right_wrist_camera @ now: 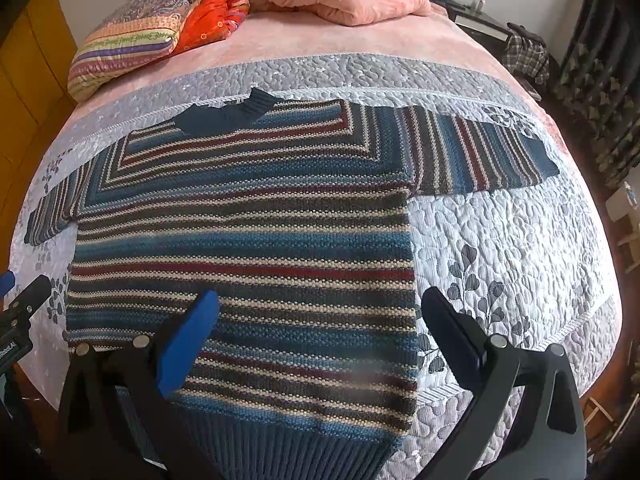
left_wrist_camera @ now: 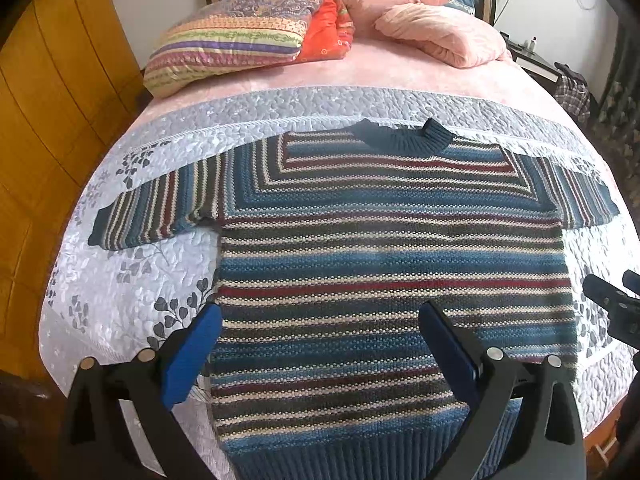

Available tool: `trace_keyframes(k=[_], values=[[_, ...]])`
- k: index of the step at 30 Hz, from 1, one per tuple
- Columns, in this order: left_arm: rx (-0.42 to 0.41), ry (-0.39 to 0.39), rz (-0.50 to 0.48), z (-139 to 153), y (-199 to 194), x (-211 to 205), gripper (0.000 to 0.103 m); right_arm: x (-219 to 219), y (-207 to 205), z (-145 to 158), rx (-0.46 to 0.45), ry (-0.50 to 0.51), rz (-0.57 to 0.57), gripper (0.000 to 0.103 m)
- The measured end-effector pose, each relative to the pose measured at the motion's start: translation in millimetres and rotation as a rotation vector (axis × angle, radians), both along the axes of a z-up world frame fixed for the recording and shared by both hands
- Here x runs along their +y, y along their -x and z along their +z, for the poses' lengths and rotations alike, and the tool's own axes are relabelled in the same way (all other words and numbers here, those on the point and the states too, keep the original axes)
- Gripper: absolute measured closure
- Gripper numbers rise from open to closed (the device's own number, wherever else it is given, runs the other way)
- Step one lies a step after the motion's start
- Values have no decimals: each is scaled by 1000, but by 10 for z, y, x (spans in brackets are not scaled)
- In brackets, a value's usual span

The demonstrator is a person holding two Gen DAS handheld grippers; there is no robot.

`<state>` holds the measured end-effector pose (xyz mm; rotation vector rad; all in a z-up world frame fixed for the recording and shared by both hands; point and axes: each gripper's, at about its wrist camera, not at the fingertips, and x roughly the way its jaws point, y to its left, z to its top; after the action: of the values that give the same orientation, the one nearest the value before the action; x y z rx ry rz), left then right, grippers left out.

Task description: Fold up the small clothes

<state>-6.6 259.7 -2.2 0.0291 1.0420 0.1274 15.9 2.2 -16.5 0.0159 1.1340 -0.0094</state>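
Observation:
A striped knit sweater (left_wrist_camera: 380, 248) (right_wrist_camera: 248, 240) in blue, red, cream and dark bands lies flat on the bed, collar away from me, both short sleeves spread sideways. My left gripper (left_wrist_camera: 320, 344) hovers open above the sweater's lower left part, its left blue pad (left_wrist_camera: 192, 356) over the garment's left edge. My right gripper (right_wrist_camera: 320, 340) hovers open above the lower right part, its right finger past the garment's right edge. Nothing is between either pair of fingers. The right gripper's tip (left_wrist_camera: 616, 304) shows at the right edge of the left wrist view.
The sweater rests on a grey quilted bedspread (left_wrist_camera: 120, 288) (right_wrist_camera: 500, 248) with leaf prints. A striped pillow (left_wrist_camera: 224, 40), an orange cushion (left_wrist_camera: 326, 32) and a pink duvet (left_wrist_camera: 432, 28) lie at the head. A wooden wardrobe (left_wrist_camera: 52, 120) stands left, a nightstand (right_wrist_camera: 480, 20) right.

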Motion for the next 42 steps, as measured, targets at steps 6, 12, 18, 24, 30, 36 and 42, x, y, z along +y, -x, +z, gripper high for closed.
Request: trace_keyframes(k=[6, 12, 18, 24, 30, 36, 42], values=[[2, 0, 0, -12, -4, -3, 4, -5, 0, -4, -1, 0, 4, 3], [-2, -8, 1, -6, -8, 0, 4, -11, 8, 16, -7, -2, 2, 3], [-4, -14, 0, 6, -7, -24, 4, -11, 10, 17, -5, -3, 3, 3], [-4, -14, 0, -1, -3, -21, 4, -5, 12, 21, -8, -3, 6, 3], [-4, -14, 2, -3, 4, -16, 4, -5, 10, 21, -8, -6, 6, 3], [-4, -15, 2, -4, -4, -13, 4, -17, -1, 25, -11, -6, 3, 3], [-4, -16, 1, -7, -6, -23, 4, -40, -14, 24, -15, -7, 2, 3]])
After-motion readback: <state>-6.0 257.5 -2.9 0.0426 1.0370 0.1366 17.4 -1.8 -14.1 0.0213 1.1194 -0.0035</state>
